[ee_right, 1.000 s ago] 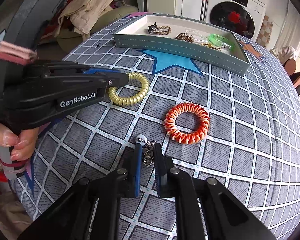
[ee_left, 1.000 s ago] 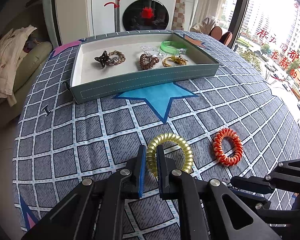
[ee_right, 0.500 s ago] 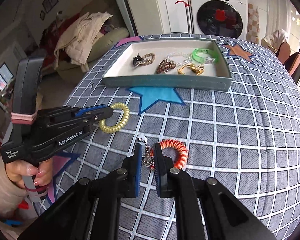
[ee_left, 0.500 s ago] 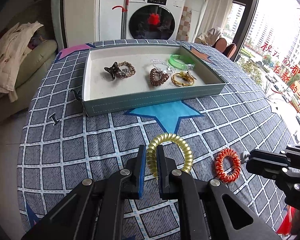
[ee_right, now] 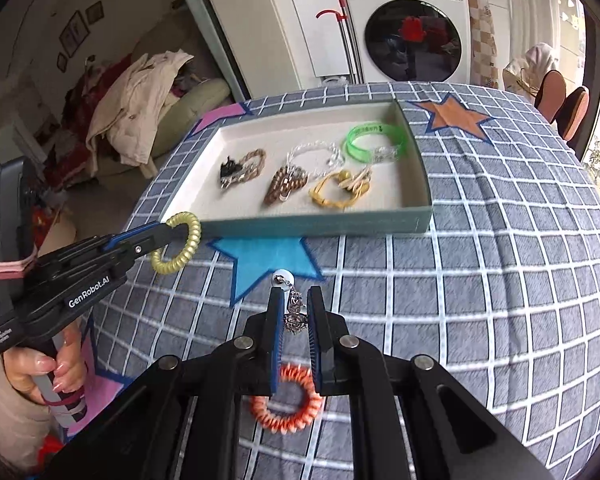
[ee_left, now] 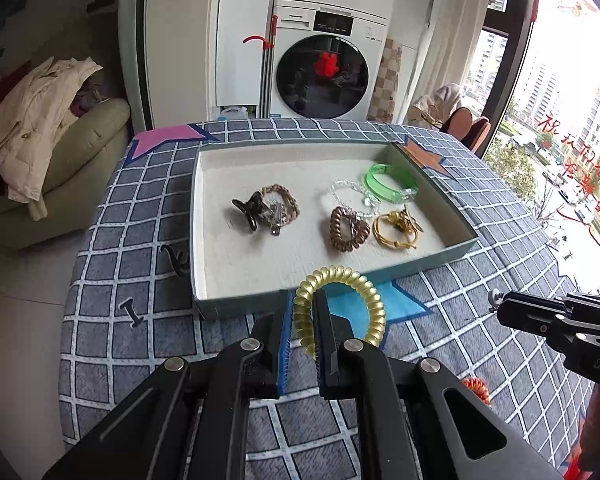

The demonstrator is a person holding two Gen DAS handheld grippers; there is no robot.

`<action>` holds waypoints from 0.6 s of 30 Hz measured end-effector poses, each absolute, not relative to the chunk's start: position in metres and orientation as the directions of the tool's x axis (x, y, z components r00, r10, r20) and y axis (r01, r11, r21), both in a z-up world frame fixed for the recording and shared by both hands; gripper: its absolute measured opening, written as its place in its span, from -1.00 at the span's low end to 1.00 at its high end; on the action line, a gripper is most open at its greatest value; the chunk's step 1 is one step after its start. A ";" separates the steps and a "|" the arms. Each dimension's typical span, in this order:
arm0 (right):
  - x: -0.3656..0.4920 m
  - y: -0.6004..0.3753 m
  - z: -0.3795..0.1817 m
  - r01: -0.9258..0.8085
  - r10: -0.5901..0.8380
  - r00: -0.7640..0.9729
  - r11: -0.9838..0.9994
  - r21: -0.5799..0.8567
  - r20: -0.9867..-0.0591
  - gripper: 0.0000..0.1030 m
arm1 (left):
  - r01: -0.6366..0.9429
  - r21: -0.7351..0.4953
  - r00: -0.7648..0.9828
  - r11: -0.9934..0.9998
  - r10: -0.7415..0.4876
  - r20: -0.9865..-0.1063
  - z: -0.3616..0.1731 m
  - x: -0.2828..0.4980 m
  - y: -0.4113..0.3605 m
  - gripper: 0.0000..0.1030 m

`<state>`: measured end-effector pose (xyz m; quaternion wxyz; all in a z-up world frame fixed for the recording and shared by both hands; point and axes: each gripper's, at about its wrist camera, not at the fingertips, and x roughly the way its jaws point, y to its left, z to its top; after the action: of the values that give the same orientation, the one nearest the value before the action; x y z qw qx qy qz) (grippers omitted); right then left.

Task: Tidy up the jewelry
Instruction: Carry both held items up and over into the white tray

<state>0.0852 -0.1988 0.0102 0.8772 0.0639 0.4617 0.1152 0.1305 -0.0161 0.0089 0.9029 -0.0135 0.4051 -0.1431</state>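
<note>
Left wrist view: a yellow spiral hair tie (ee_left: 338,308) is clamped in the left gripper (ee_left: 302,334), raised just before the near wall of the tray (ee_left: 236,306). What appears to be a small silver chain with a pearl (ee_right: 292,308) is pinched in the right gripper (ee_right: 293,338) above the checked tablecloth (ee_right: 480,300). An orange spiral hair tie (ee_right: 286,404) is left lying on the cloth.

The surface (ee_right: 500,280) wears a grey checked cloth (ee_left: 112,308) with coloured stars. A tray (ee_right: 320,225) lies toward its far edge; an orange coil (ee_right: 286,404) lies near the near edge.
</note>
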 end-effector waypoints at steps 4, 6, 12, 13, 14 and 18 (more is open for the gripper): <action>0.109 -0.202 0.011 -0.121 0.254 0.559 0.967 0.225 -0.789 -0.76 | 0.219 -0.136 0.631 0.966 -0.246 -0.736 0.006 0.153 -0.013 -0.41; 0.121 -0.203 0.010 -0.108 0.250 0.563 0.967 0.230 -0.788 -0.76 | 0.206 -0.131 0.626 0.970 -0.233 -0.744 0.002 0.163 -0.012 -0.41; 0.157 -0.208 0.006 -0.069 0.232 0.575 0.969 0.236 -0.785 -0.76 | 0.189 -0.115 0.608 0.975 -0.209 -0.766 -0.008 0.187 -0.012 -0.41; 0.163 -0.209 0.004 -0.063 0.231 0.574 0.969 0.240 -0.785 -0.76 | 0.187 -0.113 0.604 0.976 -0.205 -0.770 -0.010 0.191 -0.013 -0.41; 0.169 -0.209 0.002 -0.059 0.234 0.572 0.968 0.245 -0.786 -0.76 | 0.187 -0.109 0.601 0.976 -0.201 -0.773 -0.012 0.194 -0.014 -0.41; 0.186 -0.203 -0.008 -0.059 0.228 0.553 0.970 0.236 -0.802 -0.76 | 0.187 -0.087 0.578 0.978 -0.182 -0.795 -0.023 0.204 -0.019 -0.41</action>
<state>0.1863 -0.2034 -0.0076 0.8764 0.0911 0.4659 0.0818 0.2043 -0.0195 -0.0233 0.8884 0.0031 0.4472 -0.1037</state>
